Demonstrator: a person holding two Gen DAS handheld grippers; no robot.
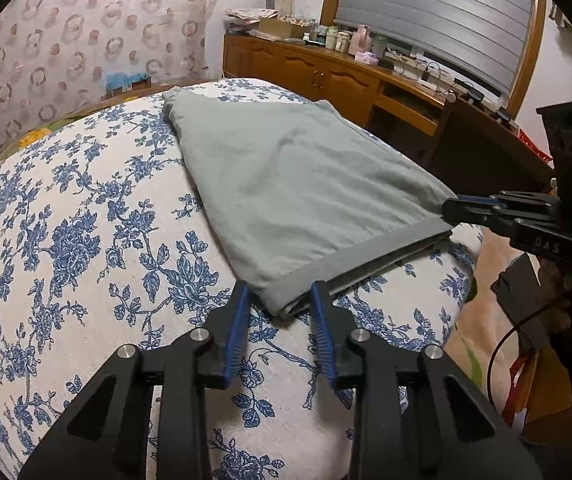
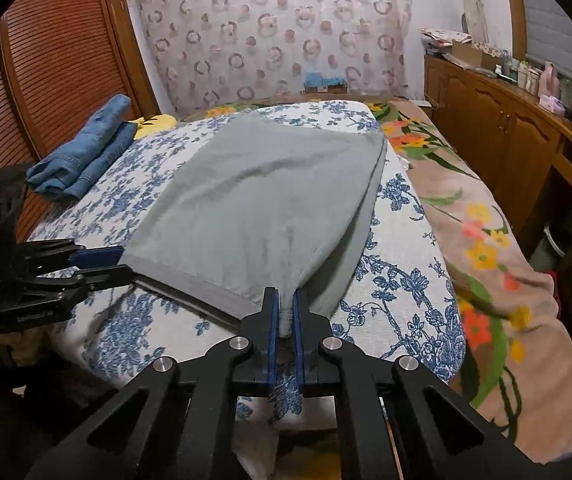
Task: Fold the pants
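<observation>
One pair of grey-green pants (image 2: 254, 200) lies flat on a blue floral sheet (image 1: 86, 240) covering the bed, its hem at the near edge. The right gripper (image 2: 285, 312) is clamped tight on the hem's near right corner, fabric bunched between its blue pads. The left gripper (image 1: 280, 300) stands wide, jaws straddling the opposite hem corner without pinching it. Risk from here: should the right side lift before the left closes, the hem would likely drag askew and the stacked layers slide apart. A shallow bite at the left corner could catch only the top layer. Count: two grippers, one pair of pants, one folded pair of blue jeans (image 2: 82, 152) at far left.
</observation>
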